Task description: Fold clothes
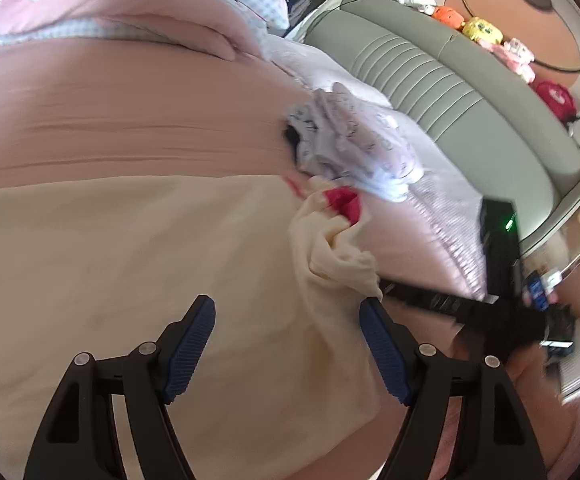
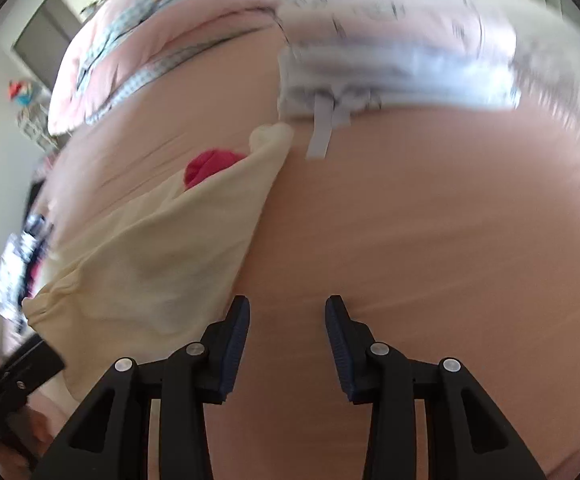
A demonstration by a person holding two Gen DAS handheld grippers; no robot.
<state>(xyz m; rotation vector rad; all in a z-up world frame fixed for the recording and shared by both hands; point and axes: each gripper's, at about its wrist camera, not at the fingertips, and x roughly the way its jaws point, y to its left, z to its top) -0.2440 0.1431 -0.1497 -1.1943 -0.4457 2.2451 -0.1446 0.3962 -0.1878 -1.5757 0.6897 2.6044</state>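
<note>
A cream garment (image 1: 129, 260) with a red patch (image 1: 346, 200) lies spread on the pink bed sheet (image 1: 129, 112). My left gripper (image 1: 287, 304) hovers open over its right part, with nothing between the fingers. The garment's right edge is bunched up (image 1: 342, 264), and the right gripper (image 1: 386, 286) reaches it from the right. In the right wrist view my right gripper (image 2: 287, 304) is open over bare sheet (image 2: 450, 220), just right of the cream garment (image 2: 149, 248) and its red patch (image 2: 209, 166). A blurred pile of white patterned clothes (image 2: 390, 60) lies beyond.
The white patterned pile (image 1: 362, 148) sits by the grey-green padded headboard (image 1: 430, 80), which carries several plush toys (image 1: 482, 32). A pink and blue checked quilt (image 1: 129, 0) is heaped at the far side. A black box with a green light (image 1: 502, 232) stands at the right.
</note>
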